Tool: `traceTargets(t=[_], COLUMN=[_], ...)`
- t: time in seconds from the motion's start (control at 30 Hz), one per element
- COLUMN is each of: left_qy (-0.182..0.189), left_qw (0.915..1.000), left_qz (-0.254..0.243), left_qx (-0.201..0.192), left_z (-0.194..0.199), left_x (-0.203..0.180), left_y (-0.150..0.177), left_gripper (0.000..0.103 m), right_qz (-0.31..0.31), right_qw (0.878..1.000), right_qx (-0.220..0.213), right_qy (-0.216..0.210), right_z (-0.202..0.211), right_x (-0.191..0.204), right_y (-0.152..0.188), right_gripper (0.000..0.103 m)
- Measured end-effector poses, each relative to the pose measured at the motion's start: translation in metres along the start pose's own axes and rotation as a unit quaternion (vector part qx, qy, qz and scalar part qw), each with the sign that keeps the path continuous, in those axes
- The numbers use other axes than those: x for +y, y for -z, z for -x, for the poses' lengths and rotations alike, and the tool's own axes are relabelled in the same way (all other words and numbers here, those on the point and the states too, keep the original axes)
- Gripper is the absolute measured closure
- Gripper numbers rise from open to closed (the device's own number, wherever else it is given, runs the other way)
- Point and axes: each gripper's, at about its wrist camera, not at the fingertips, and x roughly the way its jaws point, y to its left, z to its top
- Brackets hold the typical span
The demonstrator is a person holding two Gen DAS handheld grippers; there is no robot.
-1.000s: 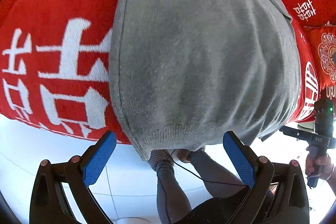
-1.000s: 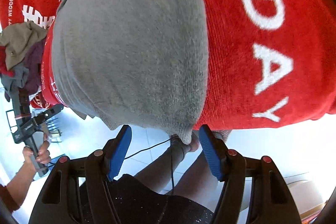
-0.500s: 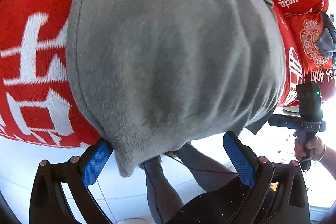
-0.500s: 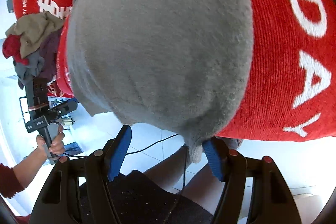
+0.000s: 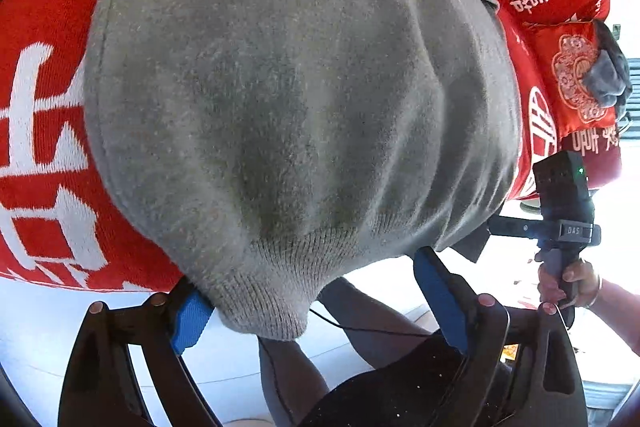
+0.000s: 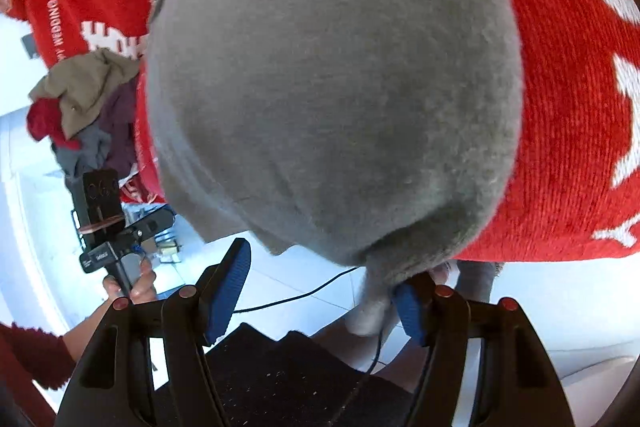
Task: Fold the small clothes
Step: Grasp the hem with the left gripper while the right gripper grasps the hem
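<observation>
A red blanket (image 5: 48, 75) with white lettering is covering the surface and filling the edges of both views. On it the grey knit garment (image 5: 288, 99) is lying spread out, taking up the middle of each frame, its ribbed hem hanging past the near edge of the surface at the lower centre.

At the left of the right wrist view a pile of other clothes (image 6: 80, 107) in khaki, red, purple and grey is waiting, so by my judgement the folding is only starting: the grey piece is showing no fold yet, and the heap is left to do afterwards.

The left tool (image 5: 316, 297) is sitting at the hem in the lower part of its view, its jaws spread wide. One blue pad is tucked under the left corner of the hem; the other pad is standing clear to the right, so nothing is pinched. The right tool (image 6: 316, 291) is likewise spread apart at the bottom of its view, with its right pad touching the drooping right corner and its left pad free in the air. Both seem to be lining up to clamp the two hem corners for a first fold away from the edge.
</observation>
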Motion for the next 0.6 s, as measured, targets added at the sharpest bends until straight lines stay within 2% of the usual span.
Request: traceTargets(t=[0.03, 0.07, 0.1, 0.13, 0.17, 0.27, 0.33, 0.47, 0.6], left_qy=[-0.005, -0.017, -0.027, -0.036, -0.04, -0.031, -0.012, 0.028, 0.045], left_qw=[1.0, 0.9998, 0.9995, 0.9991, 0.9986, 0.9989, 0.9995, 0.9995, 0.9974], left_qz=[-0.003, -0.009, -0.013, -0.016, -0.014, -0.007, -0.007, -0.002, 0.002], left_qx=[0.001, 0.002, 0.007, 0.015, 0.03, 0.036, 0.027, -0.013, -0.056], left_z=[0.0, 0.0, -0.002, -0.005, -0.009, -0.006, 0.005, 0.046, 0.082], left_x=[-0.002, -0.005, -0.007, -0.007, -0.004, 0.001, -0.002, -0.014, -0.02], left_y=[0.0, 0.001, 0.001, 0.002, 0.001, 0.0, -0.002, -0.014, -0.036], left_gripper=[0.012, 0.025, 0.049, 0.066, 0.093, 0.093, 0.093, 0.093, 0.093], right_qz=[-0.012, -0.024, -0.033, -0.041, -0.051, -0.066, -0.071, -0.073, -0.064], right_qw=[1.0, 1.0, 0.999, 0.999, 0.999, 0.997, 0.996, 0.988, 0.977], right_qx=[0.001, 0.001, -0.001, -0.001, -0.004, -0.017, -0.023, -0.054, -0.099], right_qy=[-0.004, -0.006, 0.001, 0.007, 0.003, -0.02, -0.056, -0.122, -0.179], right_z=[-0.001, -0.003, -0.003, -0.002, 0.0, 0.006, 0.01, 0.032, 0.058], right_x=[-0.002, -0.004, -0.007, -0.009, -0.011, -0.011, -0.001, 0.02, 0.048], right_y=[0.001, 0.002, 0.003, 0.003, 0.004, 0.009, 0.013, 0.015, 0.005], right_gripper=[0.034, 0.039, 0.055, 0.071, 0.089, 0.089, 0.089, 0.089, 0.089])
